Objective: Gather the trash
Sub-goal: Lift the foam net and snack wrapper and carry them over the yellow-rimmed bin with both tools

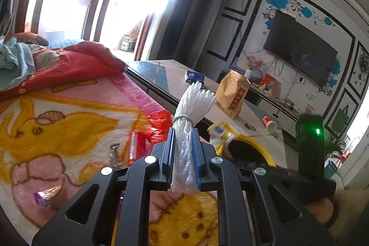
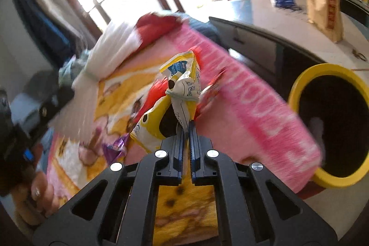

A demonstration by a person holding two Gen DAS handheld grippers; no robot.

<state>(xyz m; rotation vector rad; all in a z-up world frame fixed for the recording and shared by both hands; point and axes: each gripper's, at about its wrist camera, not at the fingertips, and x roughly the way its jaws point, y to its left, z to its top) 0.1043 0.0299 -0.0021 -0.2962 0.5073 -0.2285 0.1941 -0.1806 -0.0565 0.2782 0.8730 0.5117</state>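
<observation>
bin (image 2: 299,82) right of blanket (image 2: 253,93), table (image 2: 288,22) behind

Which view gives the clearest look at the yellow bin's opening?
The right wrist view: the yellow bin faces the camera beyond the pink blanket, showing most of its rim and dark inside. The left wrist view shows only a rim arc behind the left gripper and its white foam net.
</observation>
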